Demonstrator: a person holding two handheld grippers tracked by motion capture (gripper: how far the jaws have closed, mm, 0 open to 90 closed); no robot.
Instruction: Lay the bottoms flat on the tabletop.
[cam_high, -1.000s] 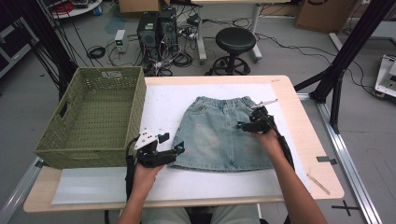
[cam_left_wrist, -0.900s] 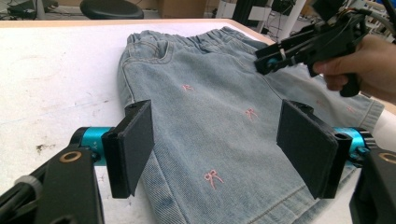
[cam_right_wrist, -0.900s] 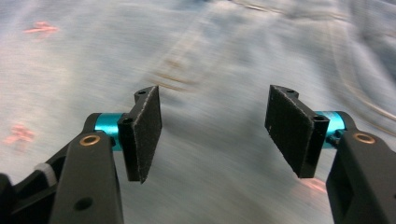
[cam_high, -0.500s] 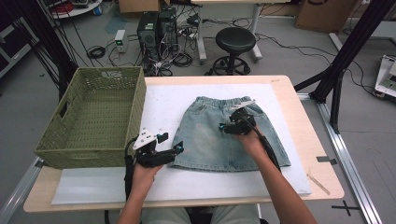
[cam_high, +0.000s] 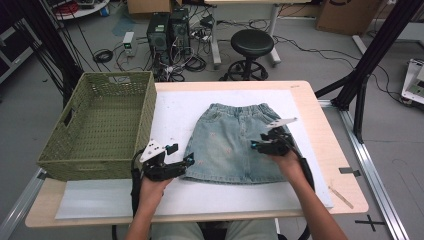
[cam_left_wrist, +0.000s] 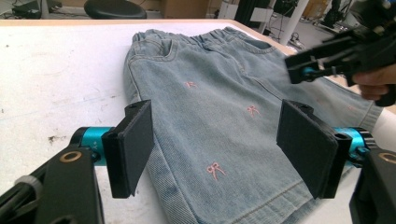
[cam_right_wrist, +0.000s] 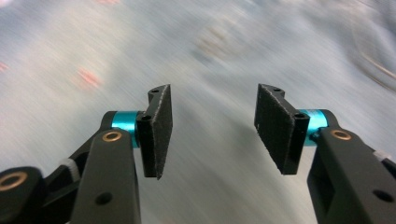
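Denim skirt (cam_high: 235, 142) under right gripper (cam_high: 256, 145), fingers closing.

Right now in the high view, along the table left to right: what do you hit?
Green wicker basket → left gripper at the skirt's lower left corner → denim skirt lying flat on the white mat → right gripper over the skirt's right side → bare wooden table edge.

Light-blue denim skirt (cam_high: 235, 142) with pink bows.
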